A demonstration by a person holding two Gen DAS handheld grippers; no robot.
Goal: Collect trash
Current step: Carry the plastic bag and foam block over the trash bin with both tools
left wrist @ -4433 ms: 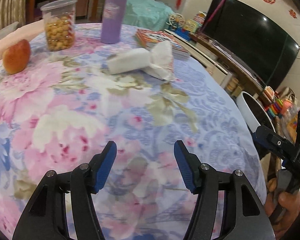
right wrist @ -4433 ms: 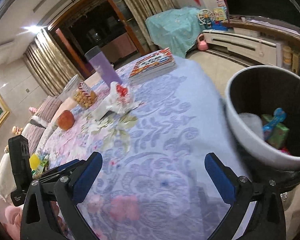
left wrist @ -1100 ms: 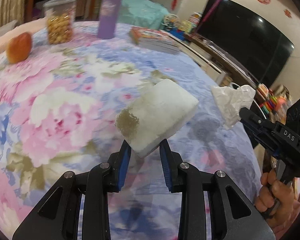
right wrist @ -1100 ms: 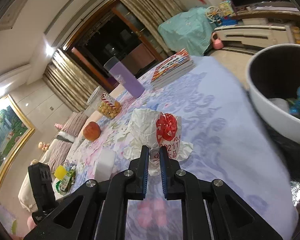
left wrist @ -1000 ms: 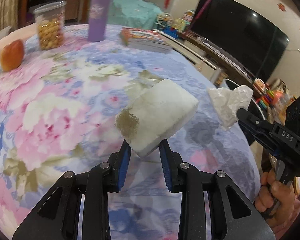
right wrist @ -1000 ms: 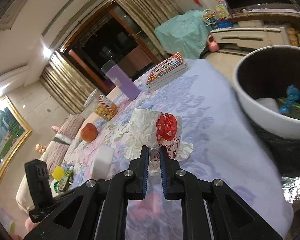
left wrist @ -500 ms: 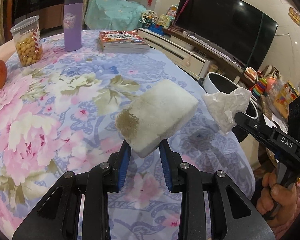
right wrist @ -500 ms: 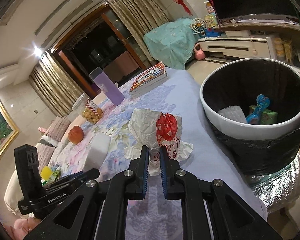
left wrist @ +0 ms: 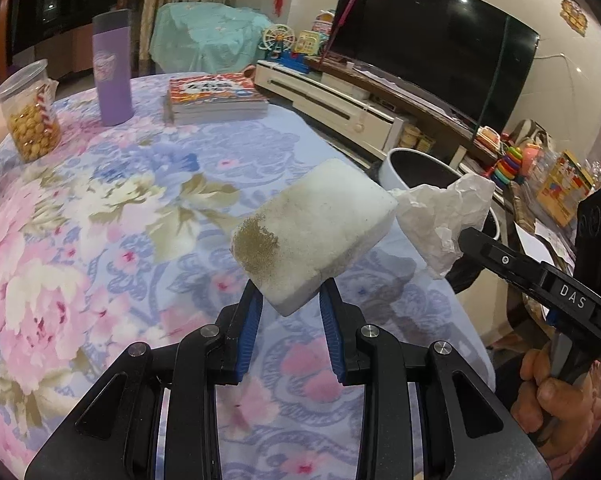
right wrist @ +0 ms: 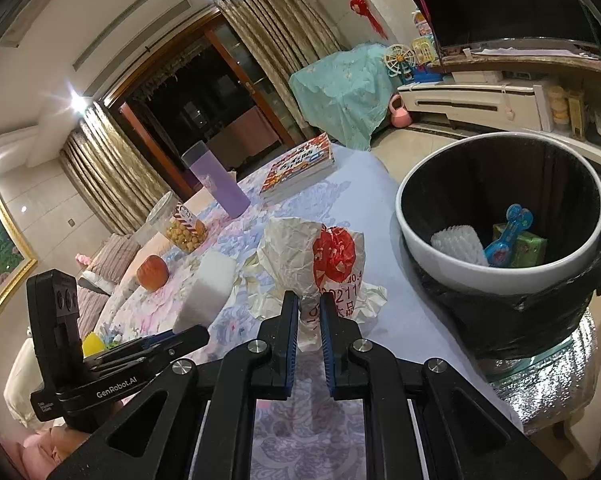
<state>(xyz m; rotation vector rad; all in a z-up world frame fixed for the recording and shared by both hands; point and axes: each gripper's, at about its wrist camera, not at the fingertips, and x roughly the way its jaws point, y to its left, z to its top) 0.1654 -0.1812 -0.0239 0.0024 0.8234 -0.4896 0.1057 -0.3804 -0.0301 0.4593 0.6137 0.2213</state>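
Observation:
My left gripper (left wrist: 290, 304) is shut on a white foam block (left wrist: 312, 232) with a brown stain, held above the floral tablecloth (left wrist: 100, 208). My right gripper (right wrist: 309, 308) is shut on a crumpled white paper wrapper (right wrist: 312, 256) with a red print, held over the table's edge. The wrapper also shows in the left wrist view (left wrist: 444, 216), and the block in the right wrist view (right wrist: 210, 284). A white-rimmed trash bin (right wrist: 500, 272) with a black liner stands beside the table to the right of the wrapper and holds several items.
On the table stand a purple tumbler (left wrist: 112, 68), a jar of snacks (left wrist: 28, 116), a stack of books (left wrist: 216, 96) and an apple (right wrist: 152, 272). A TV (left wrist: 432, 44) on a low cabinet stands behind the bin. Toys (left wrist: 540, 168) lie at the right.
Both grippers closed on the block and the wrapper and lifted them off the table. Over the last second both have swung toward the bin, which now shows closer and fuller.

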